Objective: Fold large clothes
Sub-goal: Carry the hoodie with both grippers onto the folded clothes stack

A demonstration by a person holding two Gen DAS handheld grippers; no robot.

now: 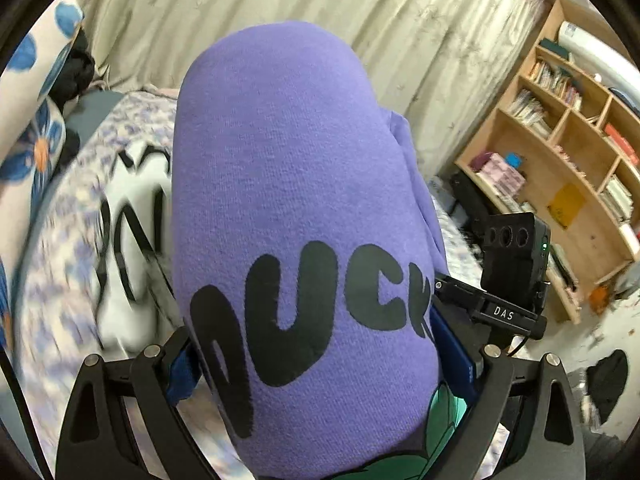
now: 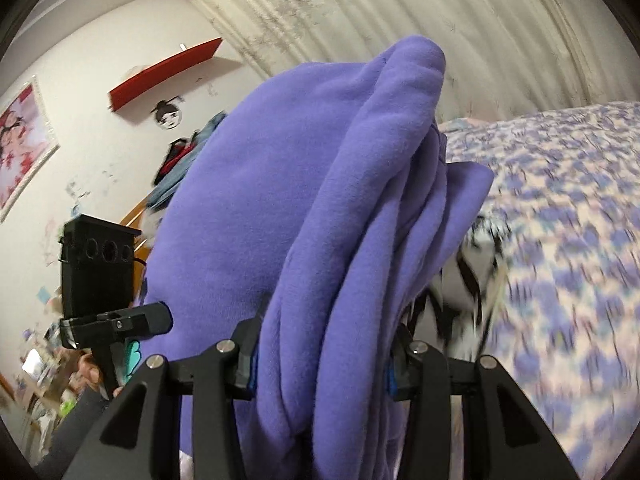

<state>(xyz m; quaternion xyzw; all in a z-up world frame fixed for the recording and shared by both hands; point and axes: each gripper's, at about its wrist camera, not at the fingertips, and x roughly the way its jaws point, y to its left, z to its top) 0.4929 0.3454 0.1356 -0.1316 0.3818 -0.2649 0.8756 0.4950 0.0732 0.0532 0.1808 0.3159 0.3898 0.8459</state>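
Two grippers share one purple sweatshirt [image 1: 288, 184], each clamped on a thick bundle of it above the bed. From the left wrist view, the left gripper [image 1: 316, 364] has its black jaws pressed against either side of the cloth, blue pads just showing at the edges, and the garment rises out of them as a tall rounded hump that fills the middle of the picture. Its face is a fine, slightly fuzzy knit with fat black rubbery letters printed across it and a patch of green print low down near the jaws. To the right of the hump the other tool's black camera block stands close by, with a wooden bookshelf [image 1: 568, 168] behind it. To the left lies a white garment with black lettering [image 1: 132, 236], blurred, on the floral bedspread [image 1: 60, 264]. In the right wrist view, the right gripper [image 2: 320, 376] is closed on several soft fleecy layers stacked edge-on in long vertical folds, the bundle standing up from between its jaws. Pale pleated curtains [image 2: 360, 12] hang behind, and the quilted bedspread stretches away on the right.
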